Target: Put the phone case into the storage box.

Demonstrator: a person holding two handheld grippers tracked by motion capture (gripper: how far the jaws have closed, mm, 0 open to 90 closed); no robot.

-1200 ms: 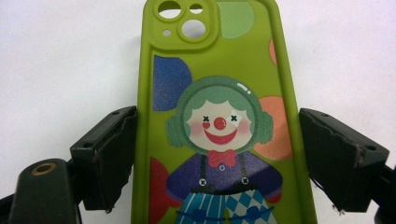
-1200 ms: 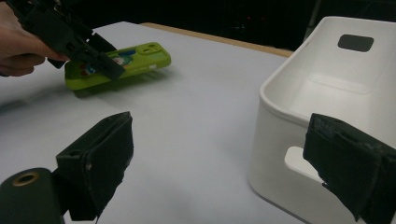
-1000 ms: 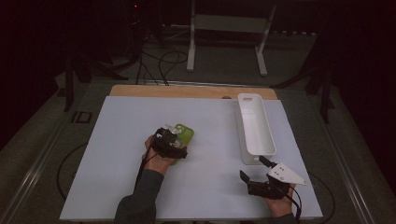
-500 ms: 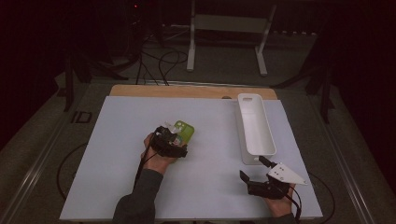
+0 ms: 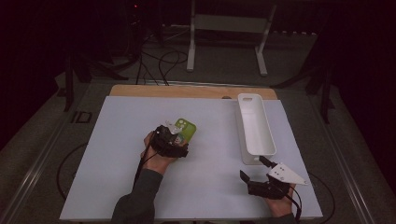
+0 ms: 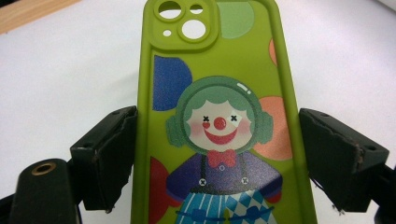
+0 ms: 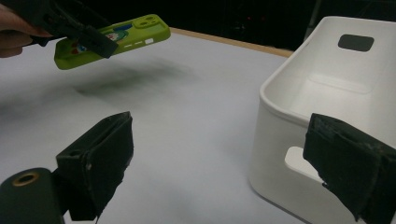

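The green silicone phone case with a clown print is held clear of the white bench, hardly shifted from a second ago, pinched by the left gripper's fingers. The right gripper, fingers spread, is kept beside the long white plastic bin.

the phone case is up off the white mat, near the middle of it, between the two jaws of the left gripper. the long bin sits on the mat to the right of the phone case, well apart from it, and runs from front to back. the right gripper is near the front right corner of the mat, just in front of the bin's near end. a wooden board lies behind the mat.
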